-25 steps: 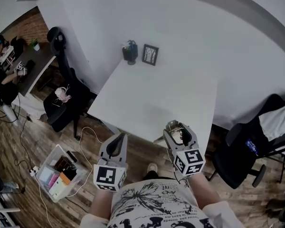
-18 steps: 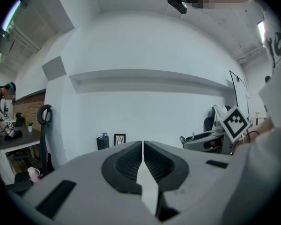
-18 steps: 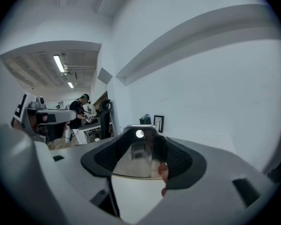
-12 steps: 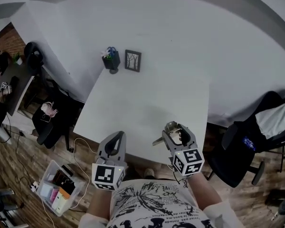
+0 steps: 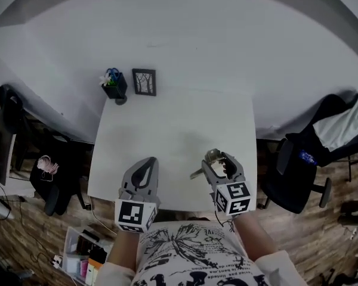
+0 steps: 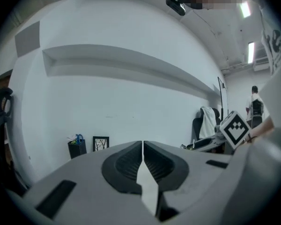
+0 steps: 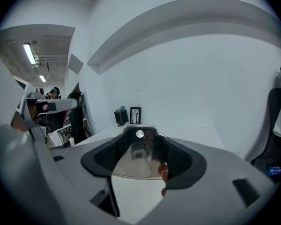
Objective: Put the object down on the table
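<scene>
Right gripper (image 7: 140,142) clamped on one shiny metal object (image 7: 136,162), kind unclear, over the near part of one white table (image 5: 167,130); left gripper (image 6: 143,146) jaws together, empty; far edge: one picture frame (image 5: 144,81), one pen pot (image 5: 114,88).

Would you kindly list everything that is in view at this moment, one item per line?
table: one, white, centre, against the wall
picture frame: one, black, table's far left corner
pen pot: one, dark, just left of the frame
metal object: one, shiny silver, between the right tool's jaws
right office chair: one, black, right of the table
garment: one, light, draped over that chair
left office chair: one, black, left of the table
storage box: one, clear, floor at lower left
shirt: one, white with dark print, bottom centre
left tool: one, grey, jaws together, empty
right tool: one, grey, closed on the metal object
</scene>
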Action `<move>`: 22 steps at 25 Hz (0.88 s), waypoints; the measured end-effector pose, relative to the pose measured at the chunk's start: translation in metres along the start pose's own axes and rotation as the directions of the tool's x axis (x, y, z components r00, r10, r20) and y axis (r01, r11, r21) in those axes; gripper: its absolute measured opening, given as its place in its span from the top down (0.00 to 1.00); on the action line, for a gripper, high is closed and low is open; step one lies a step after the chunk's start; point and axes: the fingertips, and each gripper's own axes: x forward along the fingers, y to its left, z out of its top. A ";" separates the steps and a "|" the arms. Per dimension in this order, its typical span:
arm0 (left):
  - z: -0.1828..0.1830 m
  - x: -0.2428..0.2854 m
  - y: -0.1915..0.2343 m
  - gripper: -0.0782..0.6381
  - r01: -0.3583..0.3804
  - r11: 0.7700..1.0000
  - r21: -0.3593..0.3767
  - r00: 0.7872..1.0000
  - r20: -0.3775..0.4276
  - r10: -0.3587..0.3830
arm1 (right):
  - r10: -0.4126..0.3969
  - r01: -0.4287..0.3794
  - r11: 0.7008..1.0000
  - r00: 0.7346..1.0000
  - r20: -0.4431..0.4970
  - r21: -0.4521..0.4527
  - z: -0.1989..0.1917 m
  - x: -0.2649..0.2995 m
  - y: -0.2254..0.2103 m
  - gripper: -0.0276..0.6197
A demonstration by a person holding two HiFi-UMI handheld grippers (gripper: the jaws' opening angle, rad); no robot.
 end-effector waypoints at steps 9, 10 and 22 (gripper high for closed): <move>-0.024 0.034 0.045 0.87 0.081 0.997 -0.012 0.995 -0.057 -0.082 | -0.063 0.065 0.998 0.992 -0.111 0.009 -0.015 0.060 0.006 0.53; -0.029 0.035 0.049 0.87 0.082 0.997 -0.016 0.994 -0.068 -0.083 | -0.063 0.064 0.998 0.990 -0.126 0.008 -0.019 0.067 0.008 0.53; -0.073 0.032 0.085 0.87 0.047 0.998 -0.044 0.984 -0.170 -0.054 | -0.080 0.086 0.996 0.947 -0.310 0.008 -0.084 0.130 0.002 0.53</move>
